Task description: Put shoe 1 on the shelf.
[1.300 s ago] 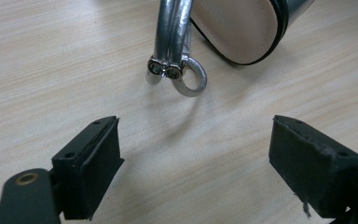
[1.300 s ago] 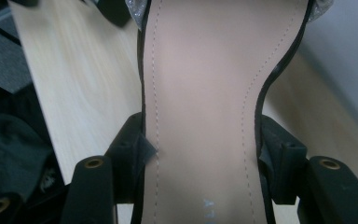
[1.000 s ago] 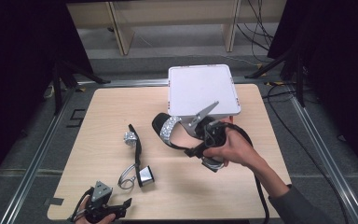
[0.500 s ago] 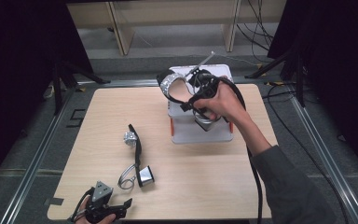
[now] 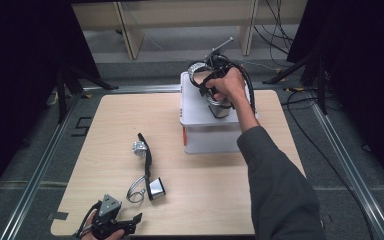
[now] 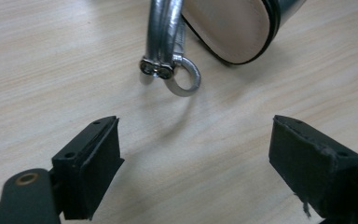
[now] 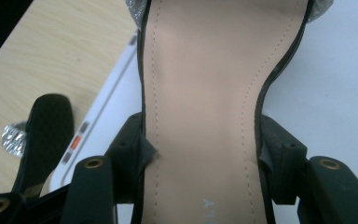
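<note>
My right gripper (image 5: 214, 82) is shut on the waist of a black-edged sandal (image 5: 198, 70) with a tan insole (image 7: 200, 84), and holds it over the back of the white box (image 5: 200, 135). In the right gripper view the pads (image 7: 133, 149) press both edges of the sole. The sandal's silver block heel (image 5: 220, 107) hangs close above the box top. The second sandal (image 5: 146, 160) lies on its side on the table, left of the box. My left gripper (image 5: 134, 224) rests open at the table's front left. Its jaws (image 6: 193, 149) face that sandal's silver strap ring (image 6: 184, 79).
The wooden table (image 5: 260, 190) is bare to the right and in front of the box. Metal rails run along its left and right sides. Cables and black stand legs (image 5: 300, 65) lie on the floor behind the table.
The right gripper has carried its sandal up and away from me, from the table in front of the box to over the box's far part. The left gripper and the lying sandal have stayed put.
</note>
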